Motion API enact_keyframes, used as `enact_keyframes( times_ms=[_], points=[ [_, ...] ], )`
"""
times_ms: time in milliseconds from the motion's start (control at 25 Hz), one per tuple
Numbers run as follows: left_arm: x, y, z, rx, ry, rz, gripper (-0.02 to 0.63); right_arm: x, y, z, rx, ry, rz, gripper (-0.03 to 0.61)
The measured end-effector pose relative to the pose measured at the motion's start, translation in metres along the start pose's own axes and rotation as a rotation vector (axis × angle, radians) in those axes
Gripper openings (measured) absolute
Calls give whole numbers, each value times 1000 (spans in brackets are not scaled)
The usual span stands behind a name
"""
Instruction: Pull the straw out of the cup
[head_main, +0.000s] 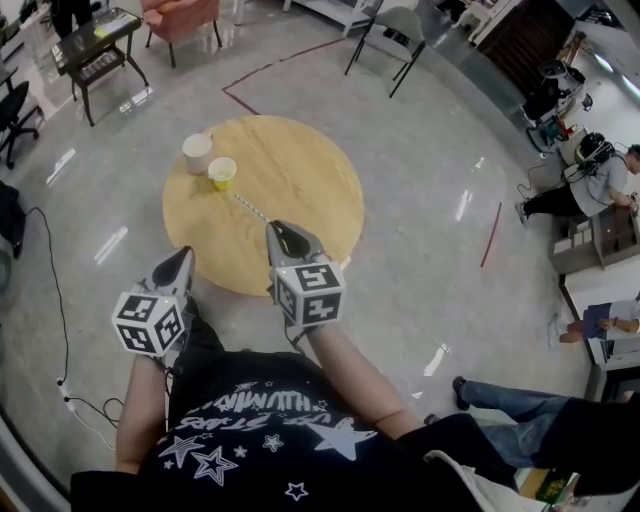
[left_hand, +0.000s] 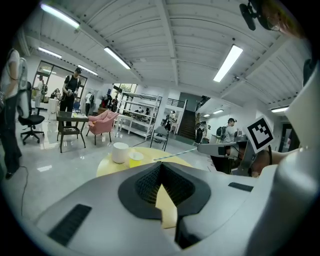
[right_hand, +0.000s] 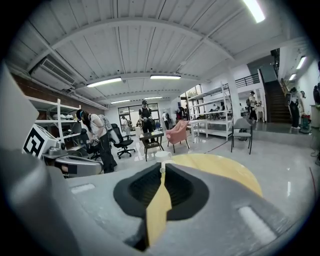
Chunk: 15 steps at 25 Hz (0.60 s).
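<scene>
1. Straw (head_main: 252, 208) is not in the left gripper (head_main: 185, 254), the leftmost item. That gripper's jaws are closed together on nothing, and its tip is at the near left edge of the round wooden table (head_main: 310, 170).
2. A white cup (head_main: 197, 152) stands upright near the table's far left edge.
3. Just right of the white cup, and touching or nearly touching it, stands a smaller yellow cup (head_main: 222, 172), also upright.
4. The straw is out of the yellow cup. It hangs slanted above the tabletop, with its free end just beside that cup's near side and its other end in the right gripper.
5. The right gripper (head_main: 277, 229) is over the middle of the table. Its jaws are almost together, pinching the straw's near end at their tips.
6. Far right, on the shiny floor, a person (head_main: 600, 182) sits well apart from the table.
</scene>
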<state>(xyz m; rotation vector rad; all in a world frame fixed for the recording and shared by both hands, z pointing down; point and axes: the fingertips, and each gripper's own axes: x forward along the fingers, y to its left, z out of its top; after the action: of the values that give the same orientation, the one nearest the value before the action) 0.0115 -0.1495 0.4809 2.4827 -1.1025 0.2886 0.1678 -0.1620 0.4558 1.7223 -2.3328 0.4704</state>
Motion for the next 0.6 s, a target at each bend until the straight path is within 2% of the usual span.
enact_keyframes(
  times_ms=[320,600],
  points=[
    [-17,-59,-15,-1,-10,15,6,-57,-17,-19,15,13,18,21],
    [-43,-74,-29,5,-17,47,6,-76,-16,-41,42,30,47,21]
  ],
)
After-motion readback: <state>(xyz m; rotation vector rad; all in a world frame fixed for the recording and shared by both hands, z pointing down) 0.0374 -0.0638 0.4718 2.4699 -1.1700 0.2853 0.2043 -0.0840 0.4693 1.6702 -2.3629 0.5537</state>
